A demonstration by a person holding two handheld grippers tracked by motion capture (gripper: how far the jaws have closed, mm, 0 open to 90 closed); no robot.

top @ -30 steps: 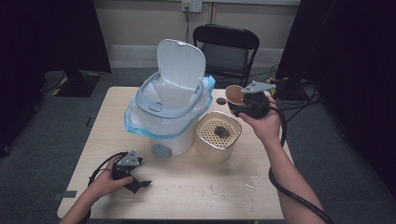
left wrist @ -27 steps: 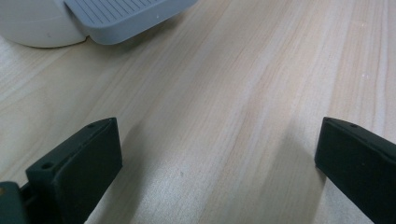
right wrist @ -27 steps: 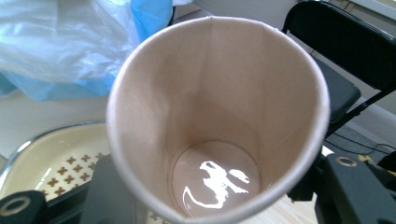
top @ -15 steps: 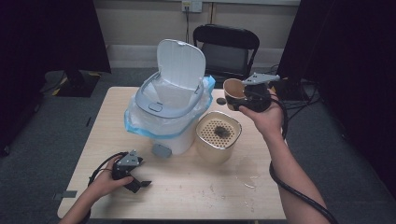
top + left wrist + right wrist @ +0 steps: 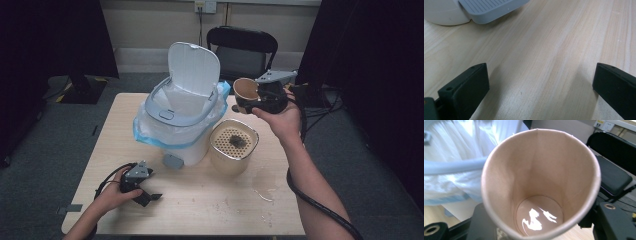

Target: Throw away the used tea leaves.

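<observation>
A brown paper cup point(image 5: 246, 91) is held in the air just right of the white pedal bin point(image 5: 175, 120), tipped on its side with its mouth toward the bin. My right gripper point(image 5: 255, 100) is shut on the paper cup point(image 5: 541, 185), and a little liquid shines at its bottom. The bin's lid point(image 5: 194, 65) stands up and a white liner with a blue edge fills it. My left gripper point(image 5: 150, 196) rests on the table near the front left, open; in the left gripper view its jaws stand wide apart over bare wood, with the bin's grey pedal point(image 5: 491, 8) ahead.
A tan container with a perforated top point(image 5: 233, 145), dark residue on it, stands right of the bin. A wet patch point(image 5: 265, 185) and crumbs lie on the wooden table point(image 5: 210, 210). A black chair point(image 5: 242, 47) stands behind the table. Cables trail off the table's right side.
My right gripper has lifted the cup a little and tipped it further toward the bin. The left gripper has stayed where it was.
</observation>
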